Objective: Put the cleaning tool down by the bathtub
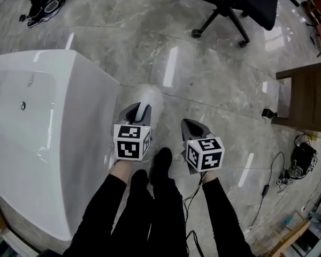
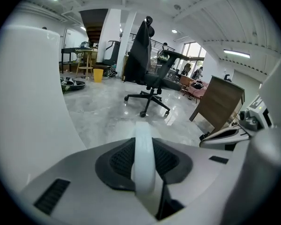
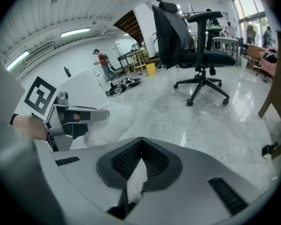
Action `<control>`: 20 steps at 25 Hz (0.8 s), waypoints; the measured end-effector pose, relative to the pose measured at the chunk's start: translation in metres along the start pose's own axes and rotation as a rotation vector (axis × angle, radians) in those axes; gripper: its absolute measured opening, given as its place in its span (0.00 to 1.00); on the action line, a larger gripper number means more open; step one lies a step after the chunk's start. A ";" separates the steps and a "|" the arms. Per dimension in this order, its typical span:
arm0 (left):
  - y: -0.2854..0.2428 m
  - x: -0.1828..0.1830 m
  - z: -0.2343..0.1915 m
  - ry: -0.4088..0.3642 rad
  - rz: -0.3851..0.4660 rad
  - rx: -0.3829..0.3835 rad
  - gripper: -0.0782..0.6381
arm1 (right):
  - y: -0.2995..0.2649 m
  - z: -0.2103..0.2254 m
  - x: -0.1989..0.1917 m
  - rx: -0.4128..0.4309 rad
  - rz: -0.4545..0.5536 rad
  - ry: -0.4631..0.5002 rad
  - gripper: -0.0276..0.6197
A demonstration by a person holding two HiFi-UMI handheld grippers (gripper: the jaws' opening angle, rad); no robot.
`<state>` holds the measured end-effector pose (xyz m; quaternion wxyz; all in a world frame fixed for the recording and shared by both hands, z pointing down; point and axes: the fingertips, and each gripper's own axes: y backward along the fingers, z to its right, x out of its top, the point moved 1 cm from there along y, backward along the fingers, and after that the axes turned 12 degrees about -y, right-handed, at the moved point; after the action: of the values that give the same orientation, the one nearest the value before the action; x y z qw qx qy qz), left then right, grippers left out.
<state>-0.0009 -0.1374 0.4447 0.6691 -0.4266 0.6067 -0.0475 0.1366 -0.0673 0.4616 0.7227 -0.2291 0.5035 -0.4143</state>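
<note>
Left gripper (image 1: 141, 109) clenched on the white cleaning tool (image 1: 150, 96), just right of the bathtub (image 1: 80, 84), right gripper (image 1: 191, 125) pinched together beside it.

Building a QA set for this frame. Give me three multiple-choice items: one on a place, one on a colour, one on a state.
1. On which side of the person does the bathtub stand?
A. their left
B. their right
C. beyond the office chair

2. What colour is the office chair?
A. white
B. black
C. red

3. What state is the left gripper in?
A. open and empty
B. shut on the cleaning tool
C. lying on the floor

Answers:
1 A: the bathtub fills the left of the head view, beside the person's left leg.
2 B: the office chair has a black seat, back and base.
3 B: the left gripper has its jaws closed on the white handle of the cleaning tool.
</note>
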 end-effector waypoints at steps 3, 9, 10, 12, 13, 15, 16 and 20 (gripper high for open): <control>-0.019 -0.020 -0.006 0.006 0.001 0.003 0.25 | -0.026 0.008 -0.007 0.010 -0.006 0.022 0.04; -0.058 -0.046 -0.020 0.023 0.023 0.011 0.25 | -0.071 0.031 -0.011 0.009 -0.012 0.048 0.04; -0.065 -0.050 -0.023 0.025 0.027 0.013 0.25 | -0.078 0.034 -0.011 0.011 -0.011 0.048 0.04; -0.077 -0.058 -0.029 0.031 0.036 0.021 0.25 | -0.092 0.040 -0.012 0.014 -0.010 0.052 0.04; -0.083 -0.062 -0.033 0.035 0.040 0.025 0.25 | -0.100 0.043 -0.012 0.016 -0.010 0.054 0.04; -0.093 -0.069 -0.038 0.035 0.046 0.031 0.25 | -0.114 0.047 -0.012 0.021 -0.008 0.058 0.04; -0.097 -0.072 -0.041 0.033 0.048 0.034 0.25 | -0.121 0.049 -0.013 0.025 -0.007 0.060 0.04; -0.115 -0.086 -0.052 0.032 0.056 0.050 0.25 | -0.149 0.051 -0.018 0.046 -0.009 0.072 0.04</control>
<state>-0.0158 -0.1864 0.5886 0.6707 -0.3919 0.6277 -0.0506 0.1261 -0.1393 0.6025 0.7072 -0.1994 0.5187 -0.4371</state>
